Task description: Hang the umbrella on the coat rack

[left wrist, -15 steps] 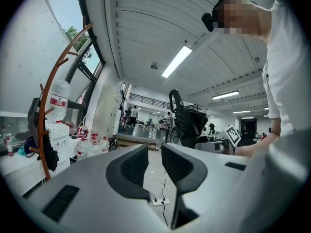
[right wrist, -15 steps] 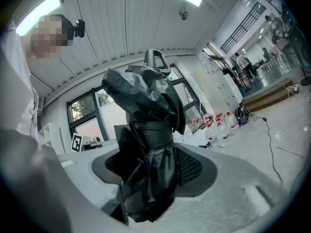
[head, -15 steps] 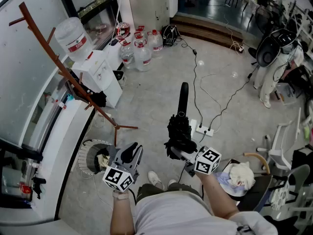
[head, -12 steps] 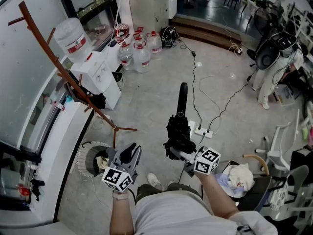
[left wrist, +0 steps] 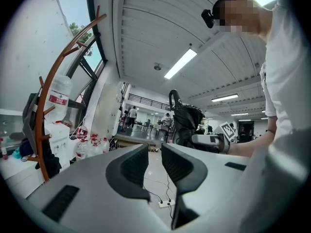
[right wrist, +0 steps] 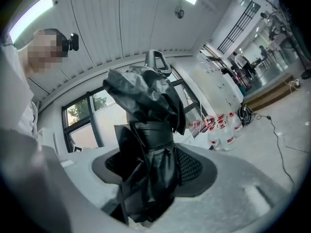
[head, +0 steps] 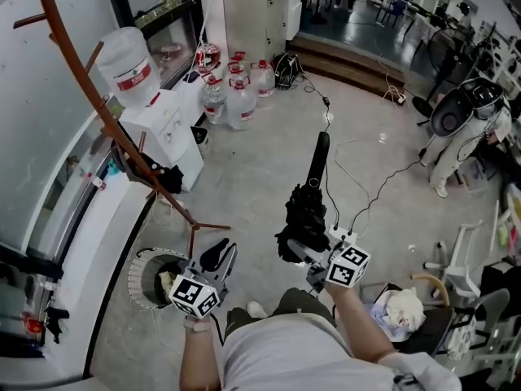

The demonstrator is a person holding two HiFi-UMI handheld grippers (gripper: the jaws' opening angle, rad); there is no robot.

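- White short-sleeved T-shirt [head: 285, 357] at six o'clock in the head view, with olive trousers [head: 297, 302] just above it.
- Grey shells on the left gripper [head: 216, 253] and right gripper [head: 295, 249], with black textured pads [left wrist: 133, 166] and black-and-white marker cubes [head: 195, 296].

Daylight pours through the window [left wrist: 73, 18] behind the coat rack [left wrist: 41, 125], and ceiling strip lights [left wrist: 181, 63] to its right burn out to pure white. Right of the coat rack the pale floor [head: 260, 153] is evenly bright, with soft sheen and faint shadows. Both gripper views bend hard into a black round border, their nearest parts soft
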